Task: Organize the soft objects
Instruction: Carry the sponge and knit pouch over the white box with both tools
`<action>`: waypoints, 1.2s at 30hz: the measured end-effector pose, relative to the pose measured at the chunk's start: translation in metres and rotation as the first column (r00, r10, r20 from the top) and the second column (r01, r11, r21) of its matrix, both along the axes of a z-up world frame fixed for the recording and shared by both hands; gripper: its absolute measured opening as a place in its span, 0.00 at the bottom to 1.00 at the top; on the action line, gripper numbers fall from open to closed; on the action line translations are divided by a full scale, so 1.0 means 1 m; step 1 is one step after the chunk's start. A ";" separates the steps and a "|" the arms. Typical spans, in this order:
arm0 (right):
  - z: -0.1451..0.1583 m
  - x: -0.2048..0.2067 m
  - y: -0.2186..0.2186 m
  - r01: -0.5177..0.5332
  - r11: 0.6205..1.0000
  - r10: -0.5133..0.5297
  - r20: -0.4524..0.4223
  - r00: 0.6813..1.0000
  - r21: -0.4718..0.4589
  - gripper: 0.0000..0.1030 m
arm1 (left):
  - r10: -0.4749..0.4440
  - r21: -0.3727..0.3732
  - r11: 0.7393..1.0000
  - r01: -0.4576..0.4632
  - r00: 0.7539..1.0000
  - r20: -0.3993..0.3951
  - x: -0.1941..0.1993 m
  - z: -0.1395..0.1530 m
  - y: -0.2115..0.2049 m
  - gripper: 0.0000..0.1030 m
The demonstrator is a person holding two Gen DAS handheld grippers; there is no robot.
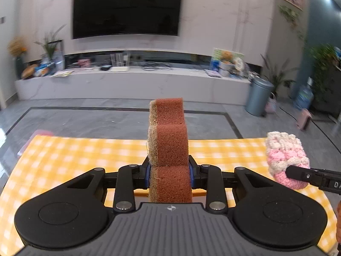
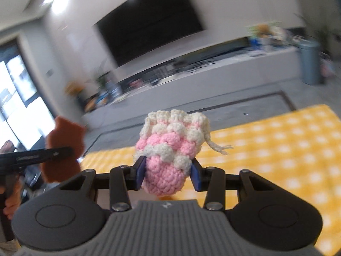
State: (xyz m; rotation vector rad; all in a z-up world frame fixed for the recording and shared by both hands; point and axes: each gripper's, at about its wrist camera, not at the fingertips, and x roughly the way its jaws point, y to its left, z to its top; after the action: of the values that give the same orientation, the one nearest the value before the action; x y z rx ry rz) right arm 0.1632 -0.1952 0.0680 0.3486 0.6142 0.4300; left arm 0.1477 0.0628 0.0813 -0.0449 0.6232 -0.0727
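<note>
My left gripper (image 1: 169, 178) is clamped on the lower part of a rust-brown scouring sponge with a wavy edge and a tan fibre backing (image 1: 168, 140). The blue pads press both broad faces, with the jaws part-way closed. The sponge's long axis runs straight out along the fingers, most of its length standing clear beyond the tips.

My right gripper (image 2: 168, 175) is closed to a middling width on a pink-and-cream crocheted drawstring pouch (image 2: 172, 147). The pads press on its pink base, and the cream mouth and a loose cord end point away from me.

Landmark: the yellow-and-white checked cloth (image 1: 74, 155). Both items are held above it, neither touching it. The sponge is over the cloth's middle. The pouch is toward its right side and beside the sponge, apart from it. In the right wrist view, the sponge and the left gripper appear off the cloth's left edge.

Judgement: the coming move turns on which spot on the cloth each item goes to. Each claw is nearer its own side. No sorting container is visible.

Writing: white letters, apparently "DA", on the right gripper's finger in the left wrist view; the rest is cut off. A small round emblem marks each gripper body. No other legible labels.
</note>
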 end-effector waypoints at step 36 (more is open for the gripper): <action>-0.163 0.097 0.271 -0.464 0.802 0.265 -0.473 0.840 -0.375 0.42 | 0.147 -0.345 0.927 -0.144 0.989 -0.018 -0.062 -0.065 0.130 0.34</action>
State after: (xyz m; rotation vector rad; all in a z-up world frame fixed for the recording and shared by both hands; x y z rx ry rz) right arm 0.2601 0.0762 -0.0947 -0.1807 1.1789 0.5730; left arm 0.0857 0.1932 0.0160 -0.4322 0.5913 -0.0379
